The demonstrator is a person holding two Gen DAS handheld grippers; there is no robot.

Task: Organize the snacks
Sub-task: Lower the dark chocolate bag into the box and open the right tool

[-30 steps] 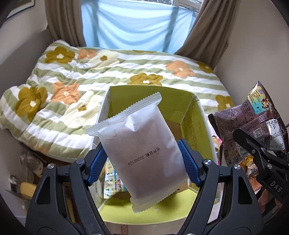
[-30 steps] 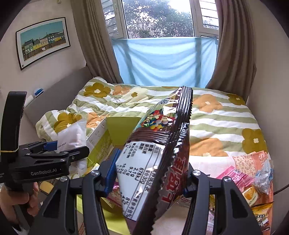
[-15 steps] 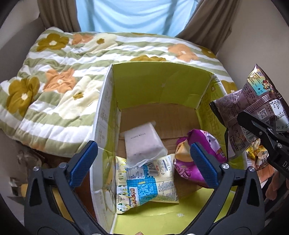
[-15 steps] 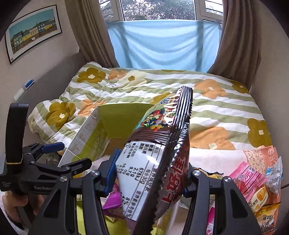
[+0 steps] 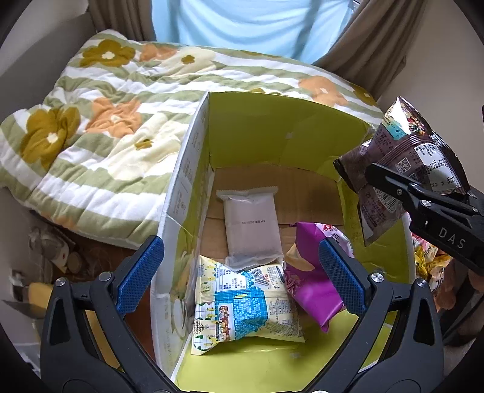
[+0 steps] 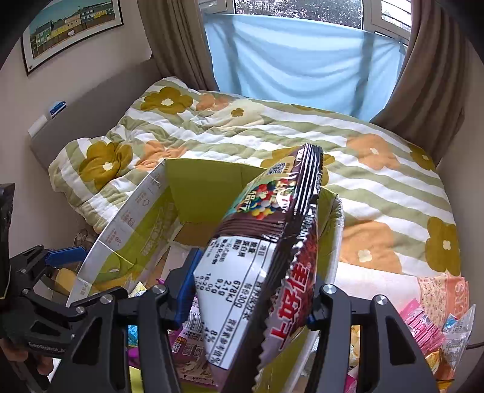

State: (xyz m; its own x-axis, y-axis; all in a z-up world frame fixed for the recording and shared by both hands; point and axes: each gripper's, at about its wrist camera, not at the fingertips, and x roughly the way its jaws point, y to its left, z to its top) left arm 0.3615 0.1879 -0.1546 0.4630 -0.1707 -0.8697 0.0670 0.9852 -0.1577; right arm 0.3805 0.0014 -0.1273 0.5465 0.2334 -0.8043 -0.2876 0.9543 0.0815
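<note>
The left gripper (image 5: 240, 276) hangs over the open box (image 5: 193, 169) with its two blue pads far apart. Its jaws have just been opening, and nothing is between them now. The pads straddle the box's left wall.

The box is green inside with a brown floor. It sits at the edge of a bed with a flowered blanket (image 5: 99, 127). Three snack bags lie in the box. One is a white packet (image 5: 251, 223), lying flat near the middle of the floor. One is a yellow and blue bag (image 5: 245, 305) at the near end, and the white packet's near end rests on it. One is a purple bag (image 5: 311, 284) on the right side, just beside the yellow and blue one.

The right gripper (image 6: 251, 297) is clenched on a fourth snack, a brown bag (image 6: 263, 263) with colored candies printed on it. The bag stands up between the two pads, tilted, above the right side of the box. In the left wrist view the same brown bag (image 5: 405, 169) shows at the right edge, above the box's right wall.

More snack packets (image 6: 435, 317) lie in a heap on the right, outside the box. They overlap too much to count. One picture (image 6: 72, 28) hangs on the wall.
</note>
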